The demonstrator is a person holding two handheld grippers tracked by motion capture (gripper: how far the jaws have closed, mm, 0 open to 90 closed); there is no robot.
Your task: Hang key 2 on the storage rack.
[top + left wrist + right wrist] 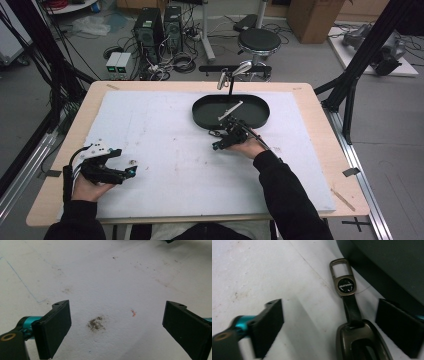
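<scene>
Left gripper [131, 171] low over white mat [165, 150], near table's left edge; jaws spread wide, nothing between them, only a grey smudge [96, 323] below. Right gripper [329, 325] jaws apart, straddling a dark metal keychain [352, 315] lying flat just beside black oval tray [205, 119]

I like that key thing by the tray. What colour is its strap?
Black. The keychain strap shows best in the right gripper view, between the metal clip and the bronze-grey fob.
</scene>
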